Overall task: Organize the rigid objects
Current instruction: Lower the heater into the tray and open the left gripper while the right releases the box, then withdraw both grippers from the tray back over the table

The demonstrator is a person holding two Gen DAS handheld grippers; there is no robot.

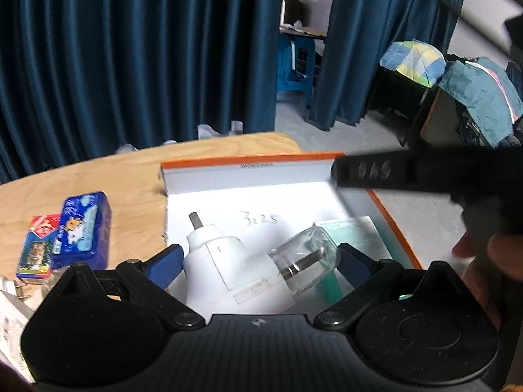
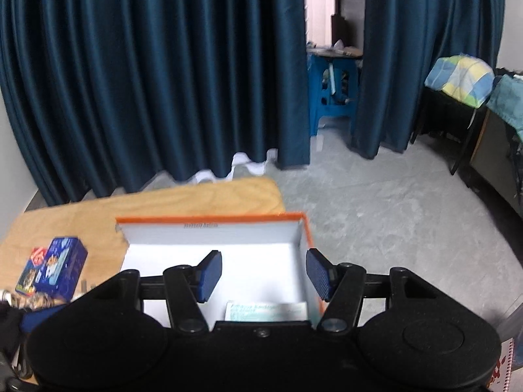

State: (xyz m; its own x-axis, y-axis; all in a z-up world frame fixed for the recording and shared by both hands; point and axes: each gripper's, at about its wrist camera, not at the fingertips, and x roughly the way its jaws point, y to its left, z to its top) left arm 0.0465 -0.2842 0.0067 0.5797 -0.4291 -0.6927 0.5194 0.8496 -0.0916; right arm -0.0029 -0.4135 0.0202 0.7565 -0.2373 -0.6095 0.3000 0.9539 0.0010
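Blue curtains hang behind the wooden table (image 1: 98,176). Left gripper (image 1: 258,261) spreads wide, empty, around the white plug (image 1: 219,261) lying inside the box (image 1: 248,166), apparently just dropped there. Right gripper (image 2: 264,274), part-open and empty, hovers over the box's far end.

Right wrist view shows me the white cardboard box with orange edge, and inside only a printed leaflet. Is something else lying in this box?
Observer: Yes. A white plastic plug adapter with a clear plastic cap lies on the floor of the box, at the near side.
Operator: Where is the left gripper?
Observer: The left gripper straddles the adapter, one finger at each end. I cannot tell whether it presses.
Operator: Is anything written in the box?
Observer: Yes, the handwritten mark "3:25" is on the floor, beyond the adapter.
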